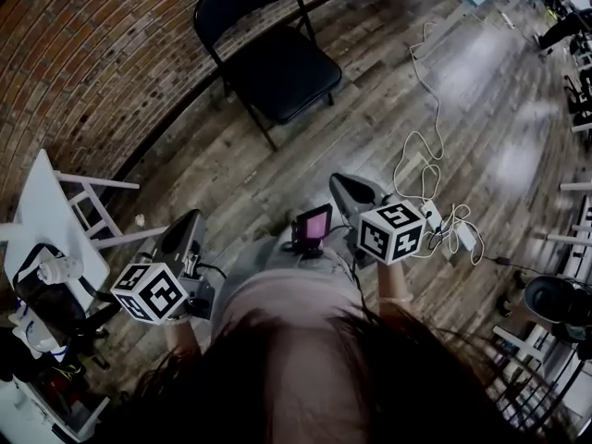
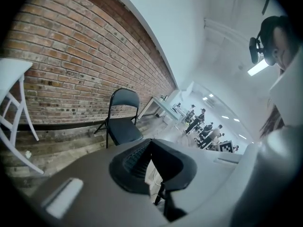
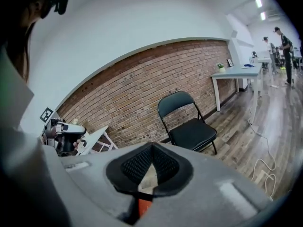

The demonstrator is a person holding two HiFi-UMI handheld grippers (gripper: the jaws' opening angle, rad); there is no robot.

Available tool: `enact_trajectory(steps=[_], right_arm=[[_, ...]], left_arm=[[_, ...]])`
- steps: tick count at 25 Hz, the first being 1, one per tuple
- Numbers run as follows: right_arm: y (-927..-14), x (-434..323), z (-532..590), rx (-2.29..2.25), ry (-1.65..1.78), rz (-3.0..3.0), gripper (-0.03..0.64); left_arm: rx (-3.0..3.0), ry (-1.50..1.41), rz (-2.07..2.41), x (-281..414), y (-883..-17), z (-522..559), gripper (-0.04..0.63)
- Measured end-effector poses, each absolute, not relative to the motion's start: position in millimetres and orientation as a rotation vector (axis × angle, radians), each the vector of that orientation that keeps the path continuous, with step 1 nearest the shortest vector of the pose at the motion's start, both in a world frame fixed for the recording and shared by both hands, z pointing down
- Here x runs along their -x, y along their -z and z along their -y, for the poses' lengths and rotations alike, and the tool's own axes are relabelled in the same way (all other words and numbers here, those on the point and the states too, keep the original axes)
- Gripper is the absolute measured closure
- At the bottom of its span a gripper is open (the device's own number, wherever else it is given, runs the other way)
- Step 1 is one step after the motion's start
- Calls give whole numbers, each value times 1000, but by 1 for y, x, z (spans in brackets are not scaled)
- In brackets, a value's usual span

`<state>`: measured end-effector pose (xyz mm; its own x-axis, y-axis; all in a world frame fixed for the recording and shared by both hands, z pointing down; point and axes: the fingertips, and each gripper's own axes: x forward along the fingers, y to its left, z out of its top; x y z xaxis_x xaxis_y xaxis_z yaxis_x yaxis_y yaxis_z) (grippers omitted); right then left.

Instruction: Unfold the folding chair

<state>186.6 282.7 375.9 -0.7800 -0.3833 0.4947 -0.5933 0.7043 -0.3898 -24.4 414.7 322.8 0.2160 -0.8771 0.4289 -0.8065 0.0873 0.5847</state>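
The black folding chair [image 1: 274, 55] stands unfolded on the wooden floor against the brick wall, seat down and backrest up. It also shows ahead in the left gripper view as the chair [image 2: 122, 120] and in the right gripper view as the chair [image 3: 187, 124]. My left gripper [image 1: 188, 230] is held near my body at the lower left, shut and empty, well short of the chair. My right gripper [image 1: 350, 189] is held at the centre right, also shut with nothing in it. Both sets of jaws meet at their tips, with the left gripper [image 2: 150, 143] and the right gripper [image 3: 151, 146] pointing toward the chair.
A white table [image 1: 44, 213] with white legs stands at the left. White cables [image 1: 421, 146] and a power strip lie on the floor to the right. Another white table [image 3: 236, 74] stands by the wall, and several people are far off in the room.
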Motion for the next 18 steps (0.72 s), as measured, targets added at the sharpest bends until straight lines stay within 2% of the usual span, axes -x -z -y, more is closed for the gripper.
enact_trajectory(steps=[18], right_arm=[[-369, -196, -292, -841, -707, 2477, 624]], left_arm=[[-1782, 215, 1449, 2, -310, -403, 597]])
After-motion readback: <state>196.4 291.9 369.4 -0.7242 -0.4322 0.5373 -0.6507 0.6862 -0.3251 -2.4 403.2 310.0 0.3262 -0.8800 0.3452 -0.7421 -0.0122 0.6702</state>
